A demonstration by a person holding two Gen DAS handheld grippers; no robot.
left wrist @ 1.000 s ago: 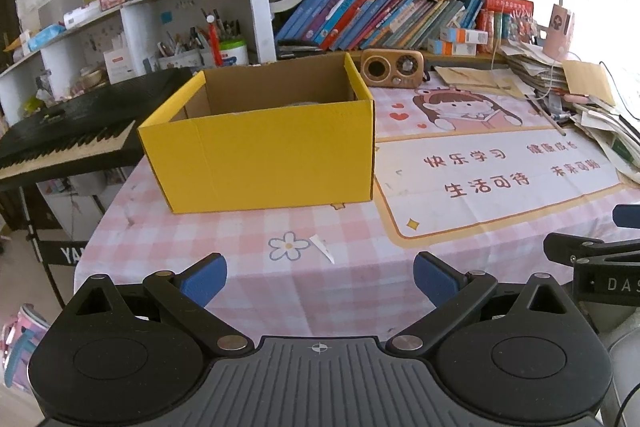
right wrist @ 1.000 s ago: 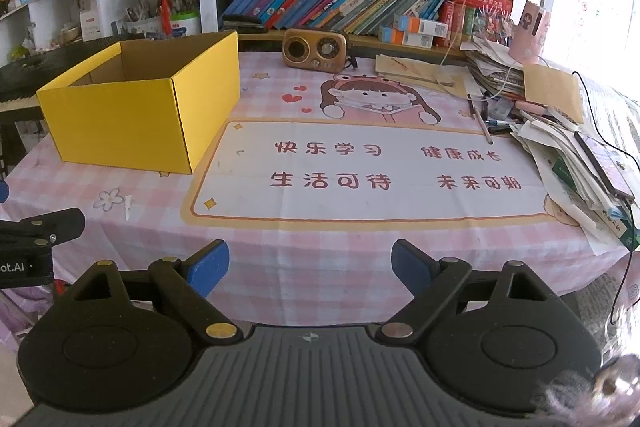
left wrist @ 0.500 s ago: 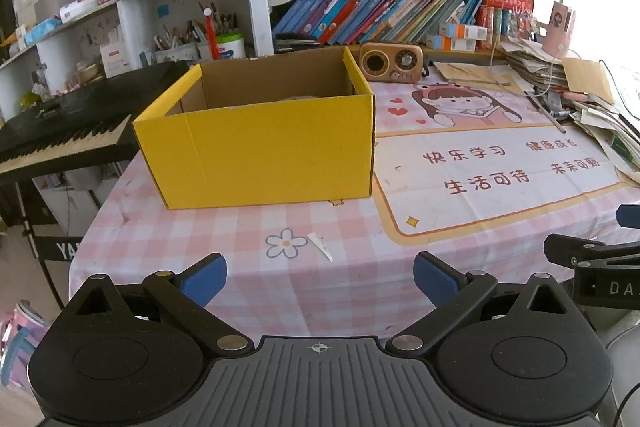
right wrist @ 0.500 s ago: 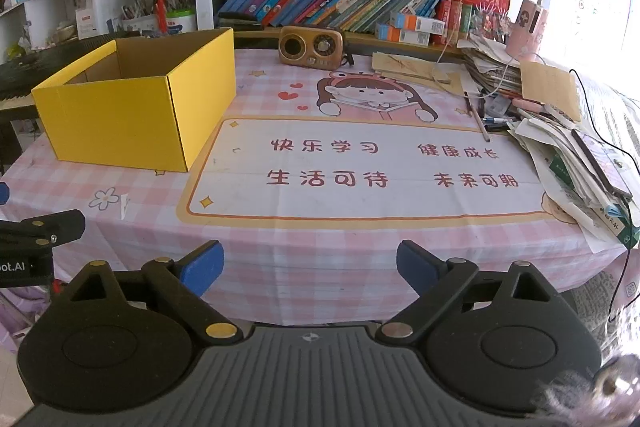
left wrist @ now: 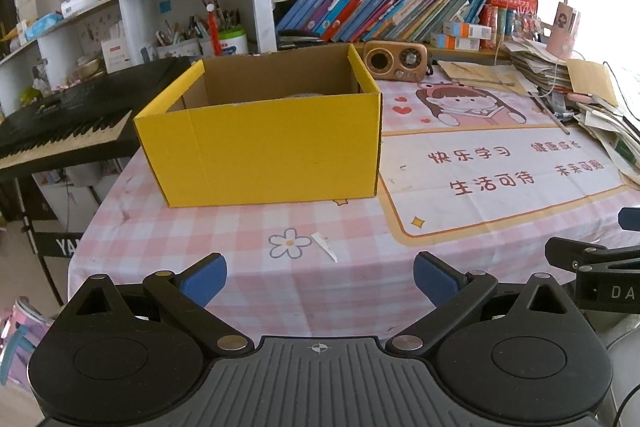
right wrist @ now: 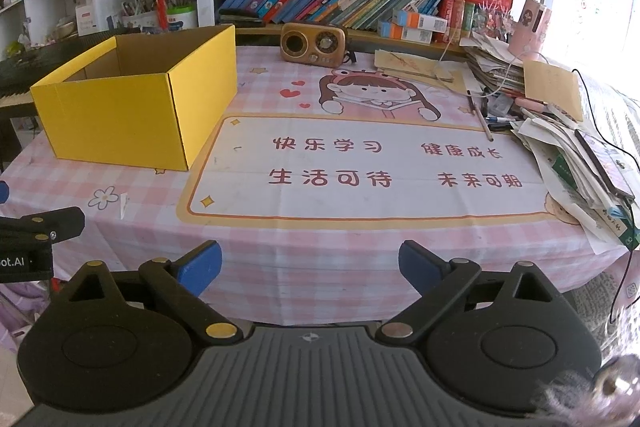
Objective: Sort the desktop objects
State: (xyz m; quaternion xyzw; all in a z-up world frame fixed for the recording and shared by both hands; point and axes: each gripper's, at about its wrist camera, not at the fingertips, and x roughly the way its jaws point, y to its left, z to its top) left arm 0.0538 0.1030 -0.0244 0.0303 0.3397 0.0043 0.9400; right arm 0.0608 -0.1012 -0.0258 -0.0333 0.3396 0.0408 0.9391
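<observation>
1. While both claws are hanging short of the worktop's (left wrist: pixel 168 227) near edge, nothing is sitting between either pair of fingers.
2. Far left in the left wrist view, a black keyboard (left wrist: pixel 60 123) is standing beside the worktop, level with the yellow box (left wrist: pixel 260 147).
3. The yellow box is sitting open-topped on the pink checked cloth (right wrist: pixel 320 247), at the left half of the worktop; a pale rounded item is just showing over its front wall, too hidden to identify.
4. The left claw (left wrist: pixel 320 277) is holding its blue-padded fingers (left wrist: pixel 202 279) wide apart, empty, pointing at the box.
5. A small white paper scrap (left wrist: pixel 325 246) is lying on the cloth beside a printed flower, between the left claw and the box.
6. Right of the box, a printed mat (right wrist: pixel 360 167) with a cartoon girl and red characters is covering the middle of the worktop, its left edge running close by the box's corner.
7. A wooden radio (right wrist: pixel 313 43) is standing behind the mat, by the bookshelf.
8. The right claw (right wrist: pixel 310 267) is also holding its fingers apart, empty, facing the mat.
9. Far right, a paper pile (right wrist: pixel 580 155) with pens is crowding the worktop's edge.
</observation>
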